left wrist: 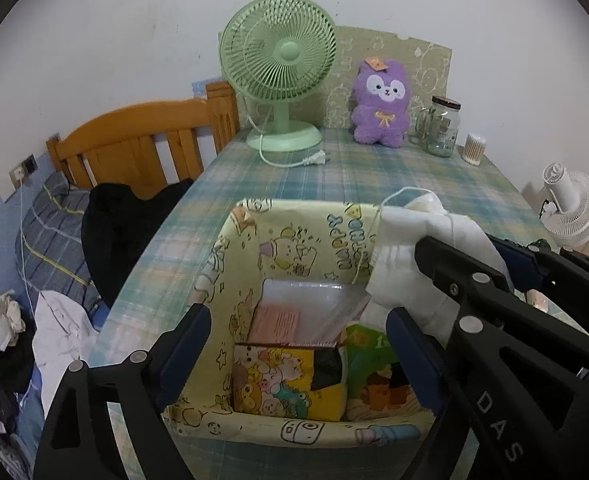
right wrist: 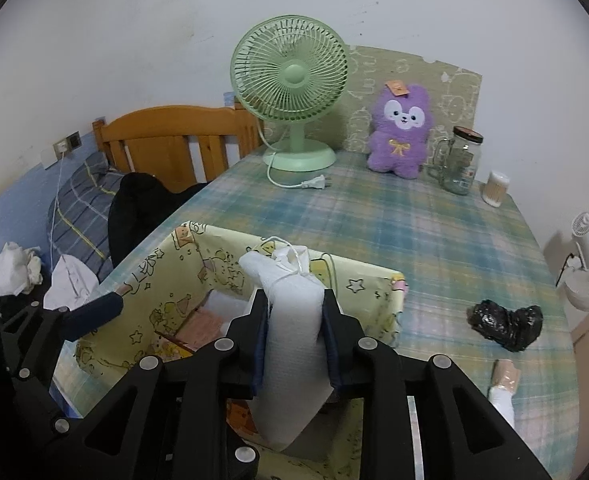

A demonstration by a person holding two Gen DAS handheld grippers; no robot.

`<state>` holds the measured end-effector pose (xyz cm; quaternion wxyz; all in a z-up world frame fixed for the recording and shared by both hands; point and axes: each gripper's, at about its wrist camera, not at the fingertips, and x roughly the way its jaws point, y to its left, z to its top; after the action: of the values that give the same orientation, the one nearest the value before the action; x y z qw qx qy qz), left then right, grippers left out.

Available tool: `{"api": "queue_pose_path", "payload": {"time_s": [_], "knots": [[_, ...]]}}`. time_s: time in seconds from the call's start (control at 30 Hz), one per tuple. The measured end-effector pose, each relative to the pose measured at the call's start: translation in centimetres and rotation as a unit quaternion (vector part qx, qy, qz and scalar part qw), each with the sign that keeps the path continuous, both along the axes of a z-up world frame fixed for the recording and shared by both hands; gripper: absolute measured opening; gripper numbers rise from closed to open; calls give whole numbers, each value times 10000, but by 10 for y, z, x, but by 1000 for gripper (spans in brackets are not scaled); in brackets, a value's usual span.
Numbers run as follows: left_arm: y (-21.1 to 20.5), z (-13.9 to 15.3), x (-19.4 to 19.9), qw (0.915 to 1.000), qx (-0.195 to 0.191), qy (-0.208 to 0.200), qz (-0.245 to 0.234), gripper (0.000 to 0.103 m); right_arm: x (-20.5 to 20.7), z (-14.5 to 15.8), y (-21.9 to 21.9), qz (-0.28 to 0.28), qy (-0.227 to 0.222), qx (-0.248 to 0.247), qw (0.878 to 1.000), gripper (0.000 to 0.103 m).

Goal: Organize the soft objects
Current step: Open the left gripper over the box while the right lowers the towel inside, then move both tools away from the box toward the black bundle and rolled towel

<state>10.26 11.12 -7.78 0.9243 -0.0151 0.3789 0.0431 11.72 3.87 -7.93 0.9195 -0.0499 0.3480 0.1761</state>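
A yellow cartoon-print fabric box (left wrist: 294,210) (right wrist: 358,278) stands on the plaid table near me. Inside it lie a clear pack with a pink card (left wrist: 294,312), a colourful cartoon packet (left wrist: 282,376) and a green packet (left wrist: 374,364). My left gripper (left wrist: 296,320) is open wide over the box with nothing between its fingers. My right gripper (right wrist: 294,300) is shut on a white soft bundle (right wrist: 292,340) tied with string, held over the box's right side (left wrist: 406,248). A purple plush (right wrist: 400,132) sits at the back of the table.
On the table stand a green fan (right wrist: 290,92) with a loose plug, a glass jar (right wrist: 460,160) and a swab pot (right wrist: 496,188). To the right lie a crumpled black bag (right wrist: 506,322) and a white-and-beige roll (right wrist: 502,384). To the left is a bed (left wrist: 50,240) with clothes.
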Motion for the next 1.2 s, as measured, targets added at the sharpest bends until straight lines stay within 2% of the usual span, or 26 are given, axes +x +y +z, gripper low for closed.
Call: {"api": "queue_pose_path", "payload": {"time_s": [0.07,0.13,0.2,0.33,0.6,0.83,1.2], "knots": [[3,-2,1,10000,-65,49,7,91,2,-2,2,27,-16,68,10000,37],[4,-3,2,9999,-143,63,-41,93,4,-5,2,75,81,122,9999,59],[3,-2,1,9998,-202,23,-84,95,6,-7,1,143,220,257,9993,63],[1,-2,2,9996,-261,38,-142,95,7,-7,0,67,230,200,9995,77],[-8,3,0,9994,-285,5,-201,95,5,-2,-8,-89,190,46,9998,85],[-18,10,-6,9995,-233,-117,-163,96,-1,2,-25,-203,313,314,9988,86],[-46,25,-14,9991,-155,-267,-283,96,-15,18,-57,-474,80,415,9980,86]]}}
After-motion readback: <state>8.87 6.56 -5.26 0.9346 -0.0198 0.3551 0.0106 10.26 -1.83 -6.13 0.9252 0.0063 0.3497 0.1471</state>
